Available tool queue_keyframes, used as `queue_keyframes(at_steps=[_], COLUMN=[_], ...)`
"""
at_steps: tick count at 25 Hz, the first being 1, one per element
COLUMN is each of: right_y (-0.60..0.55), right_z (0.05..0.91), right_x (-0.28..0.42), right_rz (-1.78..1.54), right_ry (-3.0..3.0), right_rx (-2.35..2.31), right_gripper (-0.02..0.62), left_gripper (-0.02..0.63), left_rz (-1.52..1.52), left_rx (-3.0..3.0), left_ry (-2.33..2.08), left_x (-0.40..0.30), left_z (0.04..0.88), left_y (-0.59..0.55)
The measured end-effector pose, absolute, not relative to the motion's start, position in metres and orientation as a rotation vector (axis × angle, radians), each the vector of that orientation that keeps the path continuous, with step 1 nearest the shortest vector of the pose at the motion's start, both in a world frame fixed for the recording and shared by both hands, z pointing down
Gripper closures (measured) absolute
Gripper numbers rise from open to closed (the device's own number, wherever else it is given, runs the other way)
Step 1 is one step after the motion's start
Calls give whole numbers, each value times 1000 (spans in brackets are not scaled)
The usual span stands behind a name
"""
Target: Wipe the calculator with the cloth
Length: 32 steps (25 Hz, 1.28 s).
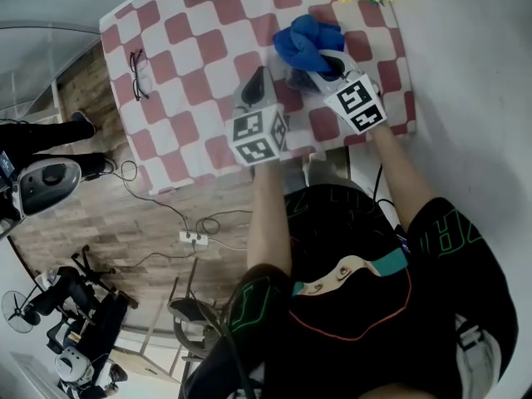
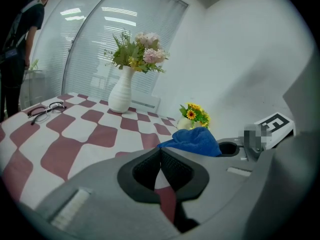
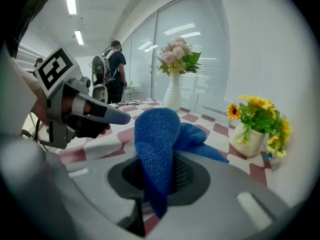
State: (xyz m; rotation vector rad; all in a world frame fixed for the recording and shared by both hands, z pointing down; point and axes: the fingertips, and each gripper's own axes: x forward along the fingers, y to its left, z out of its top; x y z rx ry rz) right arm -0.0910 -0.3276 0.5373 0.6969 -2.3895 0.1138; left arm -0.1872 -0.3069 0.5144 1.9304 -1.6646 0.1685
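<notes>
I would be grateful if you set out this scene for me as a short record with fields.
surface: table under a red-and-white checked tablecloth
left gripper: jaws together, nothing between them
right gripper: jaws closed on the blue cloth
glasses: lying on the tablecloth, towards its left side
white vase: upright at the far edge, holding flowers
yellow flowers: in a small pot at the far right corner
calculator: cannot be made out in any view
</notes>
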Motion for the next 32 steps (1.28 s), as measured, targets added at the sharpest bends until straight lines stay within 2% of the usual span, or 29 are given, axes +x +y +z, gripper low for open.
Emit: queue_keyframes(at_steps=[23,32], right_y=[-230,-223], right_z=[542,483], right_x=[-103,-86], right_rz=[234,357], right_ry=[-2472,-2610], right_rx=[553,678], right_gripper=[515,515], left_gripper=[595,595], left_rz=[118,32], left_rx=[1869,1851], left_ry=[-1794,-1899], left_x=[-180,-188], left_z=[498,467], left_y=[-234,-204])
